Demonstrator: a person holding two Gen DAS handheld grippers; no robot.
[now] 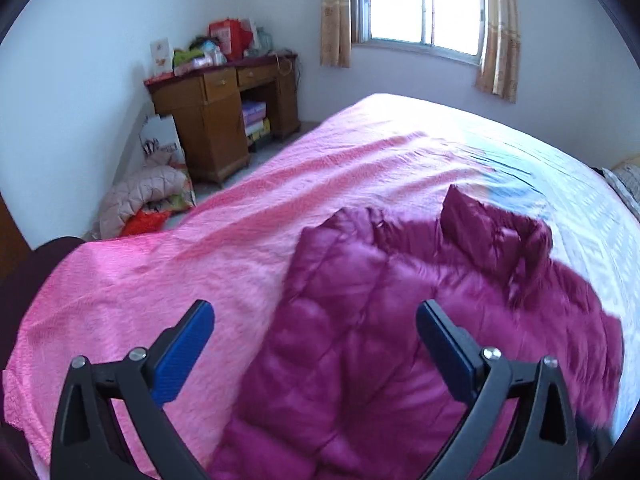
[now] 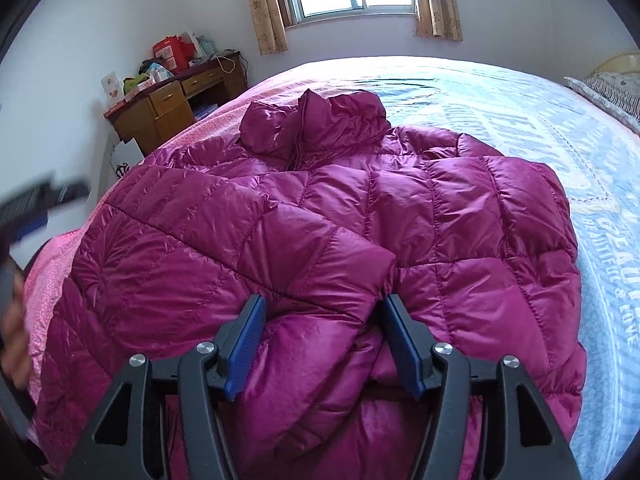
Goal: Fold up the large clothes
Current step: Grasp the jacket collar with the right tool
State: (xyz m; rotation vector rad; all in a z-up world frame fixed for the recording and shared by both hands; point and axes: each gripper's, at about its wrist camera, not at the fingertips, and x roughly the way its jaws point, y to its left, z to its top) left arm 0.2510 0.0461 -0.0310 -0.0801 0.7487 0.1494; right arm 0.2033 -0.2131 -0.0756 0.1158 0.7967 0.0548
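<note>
A magenta quilted down jacket [image 2: 400, 208] lies spread on the bed, collar toward the window, with one sleeve folded across its front. In the left wrist view the jacket [image 1: 400, 320] is blurred. My left gripper [image 1: 316, 320] is open and empty above the jacket's left edge. My right gripper [image 2: 322, 320] has its jaws partly closed around the cuff end of the folded sleeve [image 2: 320, 280], blue pads on either side of the fabric. The left gripper shows blurred at the left edge of the right wrist view [image 2: 24, 208].
The bed has a pink cover [image 1: 160, 280] on its left half and a pale blue printed sheet [image 2: 520, 120] on its right. A wooden desk [image 1: 224, 120] with clutter stands in the far corner, bundles on the floor beside it. A pillow [image 2: 612, 92] lies far right.
</note>
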